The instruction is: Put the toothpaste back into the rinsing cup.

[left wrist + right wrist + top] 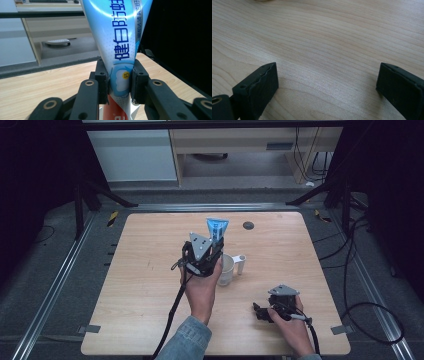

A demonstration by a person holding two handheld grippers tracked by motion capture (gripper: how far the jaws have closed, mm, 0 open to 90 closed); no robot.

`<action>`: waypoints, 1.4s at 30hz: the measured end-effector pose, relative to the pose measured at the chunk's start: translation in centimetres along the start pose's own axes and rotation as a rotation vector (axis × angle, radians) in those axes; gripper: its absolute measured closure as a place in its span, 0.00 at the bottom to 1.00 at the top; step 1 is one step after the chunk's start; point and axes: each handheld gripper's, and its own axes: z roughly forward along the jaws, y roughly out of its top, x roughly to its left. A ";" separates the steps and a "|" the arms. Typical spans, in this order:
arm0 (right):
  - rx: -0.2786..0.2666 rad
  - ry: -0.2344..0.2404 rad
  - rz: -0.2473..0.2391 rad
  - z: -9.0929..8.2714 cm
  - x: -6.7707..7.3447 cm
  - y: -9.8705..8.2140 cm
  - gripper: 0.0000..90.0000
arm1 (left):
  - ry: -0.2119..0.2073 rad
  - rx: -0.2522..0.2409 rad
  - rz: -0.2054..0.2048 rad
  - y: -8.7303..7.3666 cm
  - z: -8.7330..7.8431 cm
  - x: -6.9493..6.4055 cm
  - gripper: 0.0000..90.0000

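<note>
Over the wooden table (150, 265), your left gripper (120, 83) clamps the toothpaste tube (117, 37) upright above the white cup (226, 270), so lower it straight in, keeping your right gripper (265, 312), jaws apart and empty, resting aside.

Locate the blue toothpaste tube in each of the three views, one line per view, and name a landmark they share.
High view: toothpaste tube rises above centre, clamped in the left hand-held gripper.
Left gripper view: it runs up the middle, pinched between both black jaws.
Right gripper view: not in it.
Shared landmark: the wooden tabletop.
</note>
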 end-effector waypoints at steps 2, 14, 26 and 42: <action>0.000 0.001 0.000 0.0 0.0 0.0 0.05 | -0.002 -0.006 -0.001 -0.1 0.1 -0.1 0.80; 0.002 0.001 0.003 0.0 0.0 0.0 0.05 | -0.037 -0.029 0.014 -0.6 1.0 -0.4 0.80; 0.000 0.006 -0.001 0.0 0.1 0.0 0.05 | -0.043 -0.051 0.029 -2.0 2.8 0.3 0.80; -0.001 0.006 -0.002 0.0 0.0 0.0 0.05 | -0.053 -0.017 0.022 -5.3 4.7 0.5 0.80</action>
